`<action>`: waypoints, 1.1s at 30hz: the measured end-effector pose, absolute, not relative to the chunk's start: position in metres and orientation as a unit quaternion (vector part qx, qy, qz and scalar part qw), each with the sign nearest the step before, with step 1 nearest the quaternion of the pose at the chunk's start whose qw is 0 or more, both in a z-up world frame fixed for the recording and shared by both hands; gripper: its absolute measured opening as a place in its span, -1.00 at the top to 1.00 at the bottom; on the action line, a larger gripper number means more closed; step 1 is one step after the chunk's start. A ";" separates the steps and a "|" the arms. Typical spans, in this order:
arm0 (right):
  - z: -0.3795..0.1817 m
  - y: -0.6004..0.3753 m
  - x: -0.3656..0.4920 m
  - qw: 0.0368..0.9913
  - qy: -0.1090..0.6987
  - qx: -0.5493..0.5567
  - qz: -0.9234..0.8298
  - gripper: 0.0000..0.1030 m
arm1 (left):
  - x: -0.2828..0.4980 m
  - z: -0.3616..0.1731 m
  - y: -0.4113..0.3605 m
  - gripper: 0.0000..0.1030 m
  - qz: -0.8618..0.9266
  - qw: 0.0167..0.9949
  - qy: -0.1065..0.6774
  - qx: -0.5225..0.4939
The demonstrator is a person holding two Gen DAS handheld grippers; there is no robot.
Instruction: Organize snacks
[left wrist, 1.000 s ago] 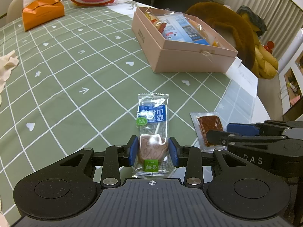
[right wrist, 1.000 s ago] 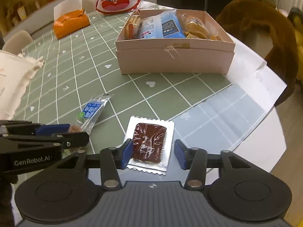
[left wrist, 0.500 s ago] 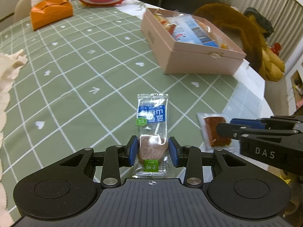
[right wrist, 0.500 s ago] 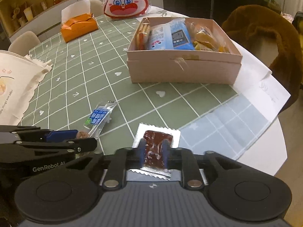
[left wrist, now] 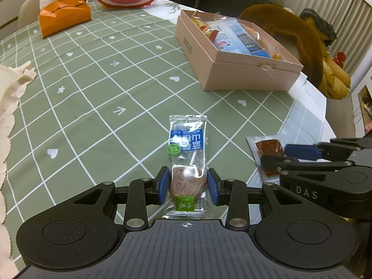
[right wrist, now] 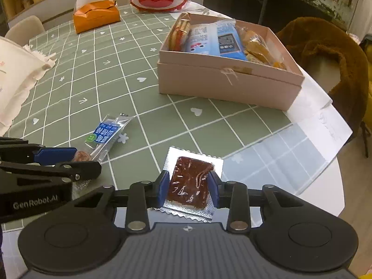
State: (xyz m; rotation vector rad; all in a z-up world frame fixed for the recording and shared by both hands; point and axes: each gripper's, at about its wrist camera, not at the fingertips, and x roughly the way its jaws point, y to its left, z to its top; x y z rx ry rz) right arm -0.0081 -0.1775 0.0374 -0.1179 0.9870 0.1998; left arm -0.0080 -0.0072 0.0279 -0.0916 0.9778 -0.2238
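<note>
Now lollipop packet (left wrist: 187, 162) pinched between left tool (left wrist: 187, 183); brown snack pack (right wrist: 189, 181) seemingly clamped in right tool (right wrist: 188, 184).

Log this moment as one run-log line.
left gripper: shut on lollipop packet | right gripper: shut on brown snack packet

Both tools are matte black plastic — the left gripper (left wrist: 187, 184) and right gripper (right wrist: 188, 188) carry blue finger pads (left wrist: 163, 185), silver screws, round side discs, ribbed grey bodies — white "DAS" and "GenRobot.AI" lettering.
</note>
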 end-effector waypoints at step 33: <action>0.190 -0.301 0.122 0.943 0.315 0.061 0.090 0.12 | 0.184 0.138 -0.078 0.17 -0.217 0.895 0.372 -0.114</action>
